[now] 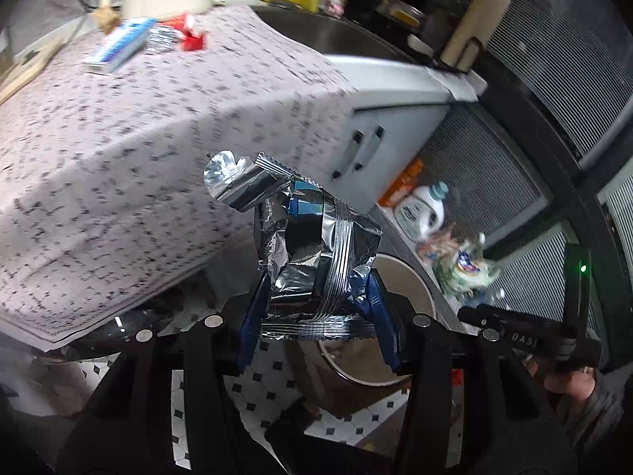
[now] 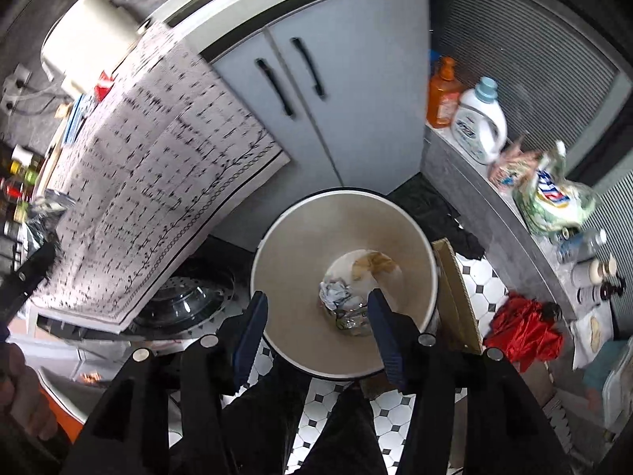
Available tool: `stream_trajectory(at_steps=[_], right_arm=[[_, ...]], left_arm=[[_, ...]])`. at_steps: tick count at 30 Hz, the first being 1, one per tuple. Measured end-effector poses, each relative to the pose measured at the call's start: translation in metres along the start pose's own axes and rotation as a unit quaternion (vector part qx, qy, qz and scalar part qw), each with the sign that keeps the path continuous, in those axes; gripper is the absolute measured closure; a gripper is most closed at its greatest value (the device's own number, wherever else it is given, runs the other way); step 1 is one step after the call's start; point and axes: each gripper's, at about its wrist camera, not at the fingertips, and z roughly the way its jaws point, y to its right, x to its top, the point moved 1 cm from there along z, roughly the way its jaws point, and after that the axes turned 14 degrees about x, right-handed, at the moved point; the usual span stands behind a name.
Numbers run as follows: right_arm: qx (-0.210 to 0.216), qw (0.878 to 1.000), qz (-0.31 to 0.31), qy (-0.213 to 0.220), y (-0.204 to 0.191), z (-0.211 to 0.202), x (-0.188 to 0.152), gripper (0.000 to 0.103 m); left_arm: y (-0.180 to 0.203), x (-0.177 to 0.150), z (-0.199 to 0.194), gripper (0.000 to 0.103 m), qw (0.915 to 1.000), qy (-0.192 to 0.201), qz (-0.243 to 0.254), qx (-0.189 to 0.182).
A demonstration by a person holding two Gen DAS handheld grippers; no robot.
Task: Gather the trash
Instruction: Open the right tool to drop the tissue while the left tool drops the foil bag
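Observation:
My left gripper (image 1: 316, 297) is shut on a crumpled silver foil wrapper (image 1: 312, 245) and holds it in the air beside the table edge, above the beige trash bin (image 1: 411, 289). My right gripper (image 2: 316, 308) is open and empty, hovering directly over the bin (image 2: 300, 245), whose bottom holds crumpled paper (image 2: 334, 293), clear plastic and a brown scrap. The left gripper with the wrapper (image 2: 43, 213) shows at the left edge of the right wrist view. More trash lies on the table: a blue and white carton (image 1: 118, 45), a foil piece (image 1: 160, 39), a red wrapper (image 1: 192, 37).
A table with a patterned cloth (image 1: 118, 150) overhangs left of the bin. A white cabinet (image 2: 316, 91) stands behind. A ledge (image 2: 494, 213) holds detergent bottles (image 2: 480, 122) and bags. A cardboard piece (image 2: 455, 289) leans on the bin; a red cloth (image 2: 522, 332) lies on the tiled floor.

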Motion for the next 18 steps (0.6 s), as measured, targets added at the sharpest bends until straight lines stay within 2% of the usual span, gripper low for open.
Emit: stream_trajectory(at_steps=[7, 18], right_arm=[[-0.012, 0.999, 0.026, 0.036, 0.018, -0.038, -0.011, 0.05], [-0.025, 0.994, 0.062, 0.086, 0.039, -0.088, -0.029, 0.049]], left_arm=[[0.047, -0.004, 0.02, 0.053, 0.9976, -0.027, 0.047, -0.044], [0.114, -0.011, 0.059, 0.052, 0.9869, -0.079, 0.099, -0.1]])
